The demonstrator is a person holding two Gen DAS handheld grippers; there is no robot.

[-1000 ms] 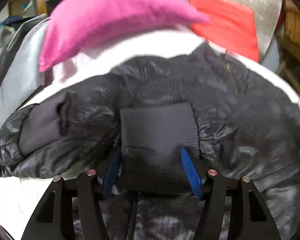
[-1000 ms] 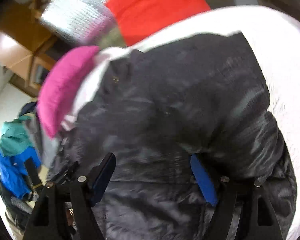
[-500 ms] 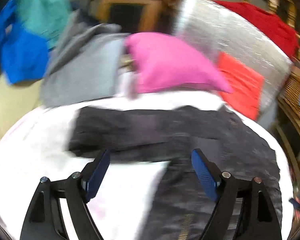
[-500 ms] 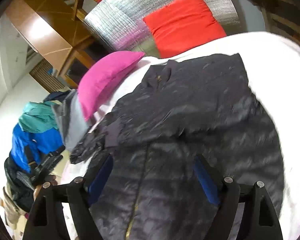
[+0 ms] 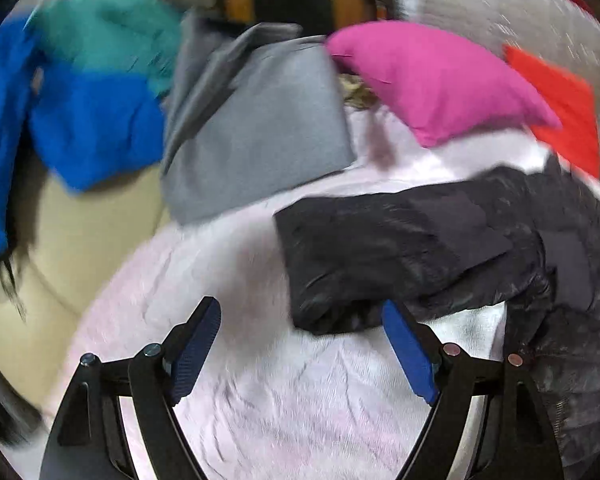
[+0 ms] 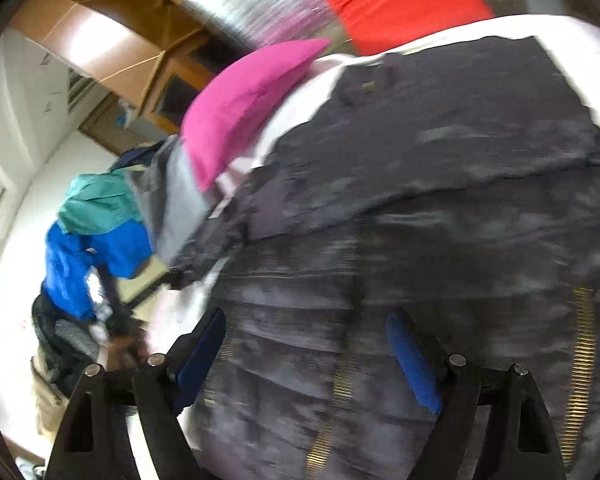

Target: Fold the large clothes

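A black puffer jacket [image 5: 440, 248] lies on a white, pale pink blanket [image 5: 284, 392], one sleeve folded across its body. In the right wrist view the jacket [image 6: 440, 208] fills the frame, its gold zipper [image 6: 582, 356] running down. My left gripper [image 5: 302, 350] is open and empty, over the blanket just left of the sleeve's end. My right gripper [image 6: 306, 354] is open and empty, just above the jacket's lower front.
A pink pillow [image 5: 432, 80] and a red pillow [image 5: 560, 108] lie at the blanket's far side. A grey garment [image 5: 256, 132] and a blue and teal jacket [image 5: 88, 92] are piled to the left. Wooden furniture [image 6: 112, 44] stands behind.
My left gripper let go of the sleeve cuff, opened, pulled back and swung left. My right gripper rose from the jacket, then dropped close over its lower front.
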